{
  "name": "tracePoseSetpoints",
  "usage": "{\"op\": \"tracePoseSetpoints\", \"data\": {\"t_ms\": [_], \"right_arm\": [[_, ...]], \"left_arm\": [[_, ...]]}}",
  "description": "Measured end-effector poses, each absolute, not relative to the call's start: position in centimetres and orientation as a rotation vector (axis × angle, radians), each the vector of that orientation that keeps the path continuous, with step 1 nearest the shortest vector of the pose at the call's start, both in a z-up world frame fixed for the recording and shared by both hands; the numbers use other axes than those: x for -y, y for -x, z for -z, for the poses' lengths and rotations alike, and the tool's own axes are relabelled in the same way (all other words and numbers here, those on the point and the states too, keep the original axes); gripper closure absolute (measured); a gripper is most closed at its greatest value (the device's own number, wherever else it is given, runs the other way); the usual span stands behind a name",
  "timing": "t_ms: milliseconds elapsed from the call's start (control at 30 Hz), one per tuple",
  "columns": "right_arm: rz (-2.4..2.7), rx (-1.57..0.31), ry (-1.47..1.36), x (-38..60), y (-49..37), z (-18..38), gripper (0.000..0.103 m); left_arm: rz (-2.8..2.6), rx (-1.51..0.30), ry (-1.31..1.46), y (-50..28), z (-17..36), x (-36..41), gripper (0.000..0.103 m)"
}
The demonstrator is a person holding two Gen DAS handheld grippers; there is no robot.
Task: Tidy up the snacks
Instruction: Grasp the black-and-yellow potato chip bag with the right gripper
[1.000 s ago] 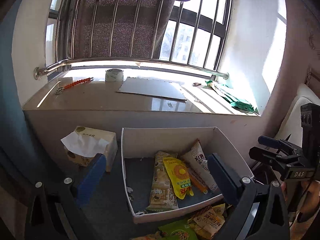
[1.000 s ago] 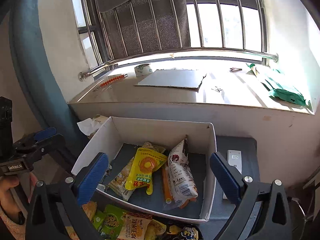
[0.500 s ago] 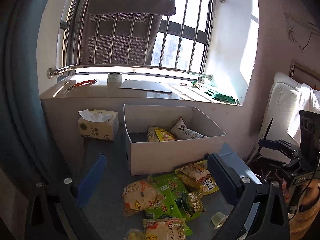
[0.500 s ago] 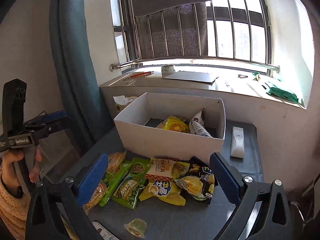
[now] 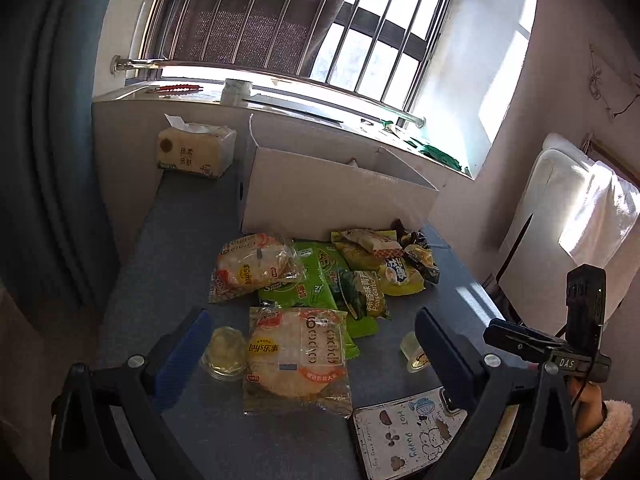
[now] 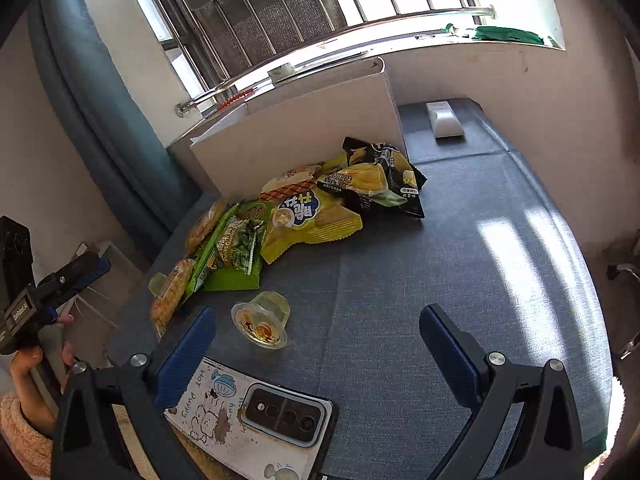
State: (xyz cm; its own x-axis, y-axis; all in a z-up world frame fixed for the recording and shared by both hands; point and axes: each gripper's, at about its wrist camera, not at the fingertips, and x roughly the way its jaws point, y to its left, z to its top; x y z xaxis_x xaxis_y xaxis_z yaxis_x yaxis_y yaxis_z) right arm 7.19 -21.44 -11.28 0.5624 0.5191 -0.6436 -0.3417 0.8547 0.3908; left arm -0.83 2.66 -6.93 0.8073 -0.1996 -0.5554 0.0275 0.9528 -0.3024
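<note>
Blue-grey tabletop point(image 6: 440, 264) under a barred window: snack packets point(image 5: 320, 280) heaped before a white box point(image 5: 332, 196). Left gripper point(image 5: 310, 344) and right gripper point(image 6: 316, 340) hover spread, empty. Slippery bags or the round jelly cup point(image 6: 262, 318) may slide from a pinch.

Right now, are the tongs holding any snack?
No. Both the left tongs and right tongs are open and empty, above the table.
</note>
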Motion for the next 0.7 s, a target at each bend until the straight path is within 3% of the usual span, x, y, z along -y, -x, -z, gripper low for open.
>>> {"op": "tracePoseSetpoints", "data": {"t_ms": [467, 700], "right_arm": [[-0.412, -0.941, -0.566, 23.2, -20.9, 12.2, 0.0], [-0.379, -1.037, -0.418, 20.1, -24.9, 13.7, 0.0]], "left_arm": [[0.114, -0.61, 0.293, 1.1, 6.9, -3.6, 0.0], [0.082, -0.627, 0.335, 1.0, 7.8, -5.1, 0.0]]}}
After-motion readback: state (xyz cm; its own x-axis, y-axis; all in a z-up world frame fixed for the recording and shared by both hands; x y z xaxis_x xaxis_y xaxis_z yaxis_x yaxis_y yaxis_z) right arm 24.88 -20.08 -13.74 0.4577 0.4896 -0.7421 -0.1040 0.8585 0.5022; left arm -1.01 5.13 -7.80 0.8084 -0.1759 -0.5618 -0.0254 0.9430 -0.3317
